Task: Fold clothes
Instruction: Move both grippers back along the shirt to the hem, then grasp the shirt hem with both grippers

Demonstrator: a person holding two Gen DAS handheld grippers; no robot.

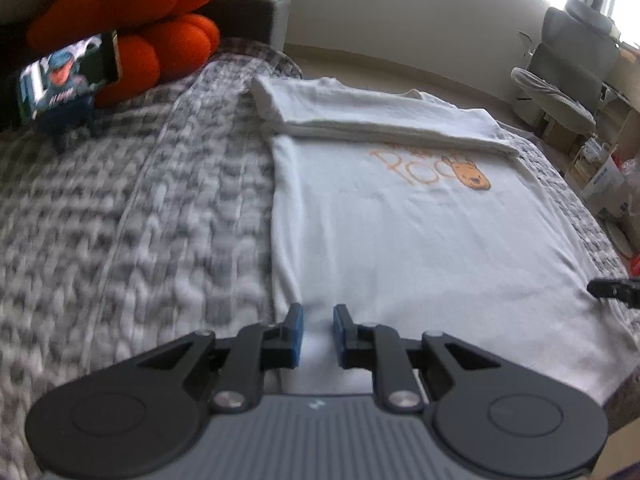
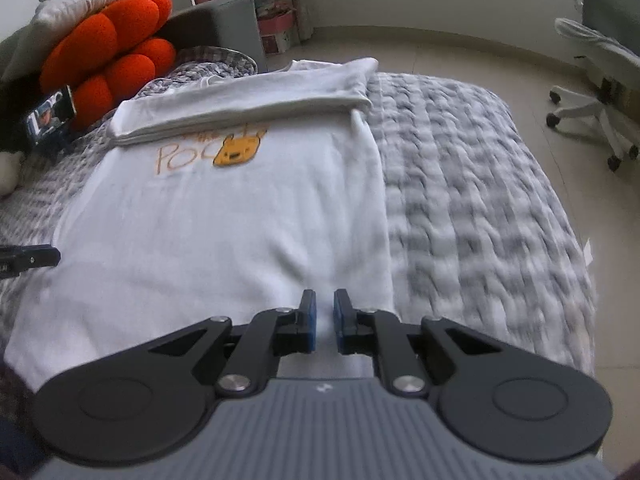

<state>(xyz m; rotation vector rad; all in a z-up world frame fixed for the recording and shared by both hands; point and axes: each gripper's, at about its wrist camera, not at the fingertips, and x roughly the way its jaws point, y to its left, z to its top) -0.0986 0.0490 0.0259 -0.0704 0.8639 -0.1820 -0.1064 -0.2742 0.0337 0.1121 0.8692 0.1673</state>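
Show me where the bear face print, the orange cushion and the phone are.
bear face print (image 2: 239, 151), right wrist view, middle of the face.
orange cushion (image 2: 108, 52), right wrist view, on a middle lobe.
phone (image 1: 68, 76), left wrist view, middle of the lit screen.

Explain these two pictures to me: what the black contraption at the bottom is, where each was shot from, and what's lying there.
There is no robot: a person holds a hand-held gripper in each hand, each carrying a camera that looks along its jaws. One picture looks over the left gripper, the other over the right gripper. On a grey quilt lies a white T-shirt with a bear print, its far end already folded over. An orange cushion sits behind. Both pairs of jaws stand slightly apart above the shirt's near edge. Neither holds anything.
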